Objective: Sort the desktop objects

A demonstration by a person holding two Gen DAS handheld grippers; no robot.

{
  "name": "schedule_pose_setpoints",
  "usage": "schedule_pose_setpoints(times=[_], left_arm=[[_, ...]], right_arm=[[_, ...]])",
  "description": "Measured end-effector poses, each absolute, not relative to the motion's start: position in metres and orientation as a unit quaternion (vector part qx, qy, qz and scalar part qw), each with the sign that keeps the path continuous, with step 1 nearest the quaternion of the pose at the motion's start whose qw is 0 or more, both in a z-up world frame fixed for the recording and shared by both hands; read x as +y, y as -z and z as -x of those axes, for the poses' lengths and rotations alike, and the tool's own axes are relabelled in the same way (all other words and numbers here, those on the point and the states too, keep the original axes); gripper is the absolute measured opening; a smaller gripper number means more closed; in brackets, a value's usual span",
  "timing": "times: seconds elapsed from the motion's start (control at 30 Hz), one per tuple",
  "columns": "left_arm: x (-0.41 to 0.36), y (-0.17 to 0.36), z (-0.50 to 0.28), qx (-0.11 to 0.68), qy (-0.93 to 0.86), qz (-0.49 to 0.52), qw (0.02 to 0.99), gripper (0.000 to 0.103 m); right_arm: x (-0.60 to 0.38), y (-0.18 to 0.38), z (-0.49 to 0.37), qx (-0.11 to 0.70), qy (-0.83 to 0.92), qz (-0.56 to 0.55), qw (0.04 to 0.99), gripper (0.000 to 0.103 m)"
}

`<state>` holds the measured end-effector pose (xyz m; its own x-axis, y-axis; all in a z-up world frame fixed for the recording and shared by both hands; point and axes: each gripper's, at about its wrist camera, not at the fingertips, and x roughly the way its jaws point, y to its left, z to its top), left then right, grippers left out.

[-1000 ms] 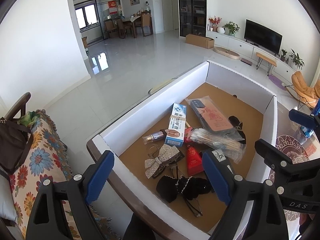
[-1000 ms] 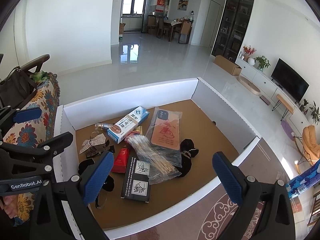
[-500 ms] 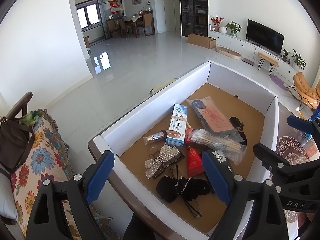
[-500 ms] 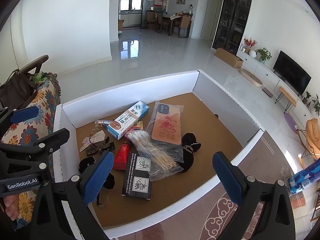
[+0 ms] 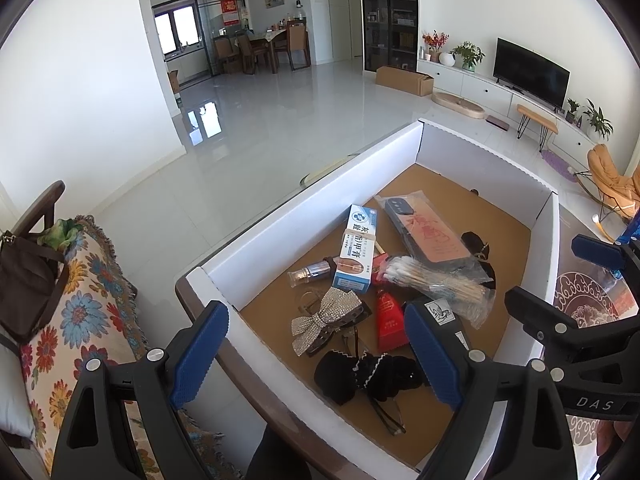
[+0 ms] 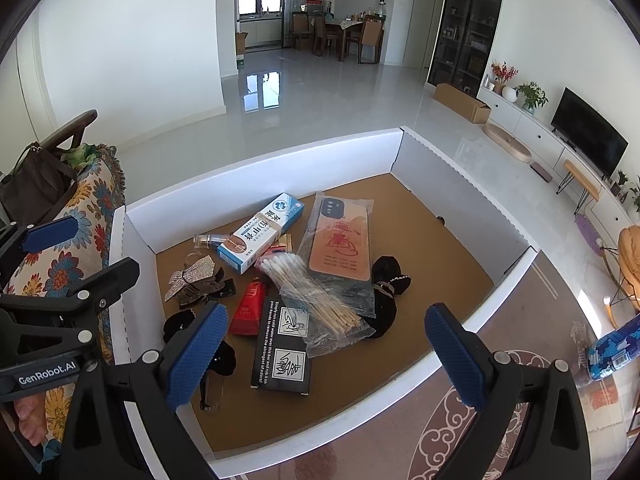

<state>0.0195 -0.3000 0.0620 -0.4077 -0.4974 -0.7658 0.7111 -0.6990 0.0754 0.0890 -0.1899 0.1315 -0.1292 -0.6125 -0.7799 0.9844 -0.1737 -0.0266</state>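
Observation:
A white-walled tray (image 6: pixel 260 168) with a brown floor holds the objects: a blue and white box (image 6: pixel 260 232), a phone case in a bag (image 6: pixel 340 240), bagged cotton swabs (image 6: pixel 316 292), a black flat box (image 6: pixel 282 346), a red packet (image 6: pixel 248 306), a rhinestone bow clip (image 6: pixel 188 280), a small bottle (image 6: pixel 206 240) and black hair ties (image 6: pixel 386 288). My left gripper (image 5: pixel 316 354) is open and empty above the tray's near left corner. My right gripper (image 6: pixel 326 354) is open and empty above the near edge, over the black flat box.
A flower-patterned sofa cover (image 5: pixel 76 320) and a dark bag (image 5: pixel 24 276) lie to the left of the tray. A patterned table surface (image 6: pixel 460 432) lies to the right. A blue patterned object (image 6: pixel 612 352) sits at the far right.
Both grippers have shifted very slightly; the views have tilted a little. Nothing in the tray has moved.

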Motion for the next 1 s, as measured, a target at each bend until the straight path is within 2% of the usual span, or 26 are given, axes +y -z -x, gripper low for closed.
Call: schedule_pose_setpoints(times=[1.0], left_arm=[[-0.2997,-0.0569,-0.02,0.132,0.828,-0.407,0.363,0.09]], right_arm=[[-0.1903,-0.1294,-0.094,0.285,0.692,-0.327,0.577,0.099]])
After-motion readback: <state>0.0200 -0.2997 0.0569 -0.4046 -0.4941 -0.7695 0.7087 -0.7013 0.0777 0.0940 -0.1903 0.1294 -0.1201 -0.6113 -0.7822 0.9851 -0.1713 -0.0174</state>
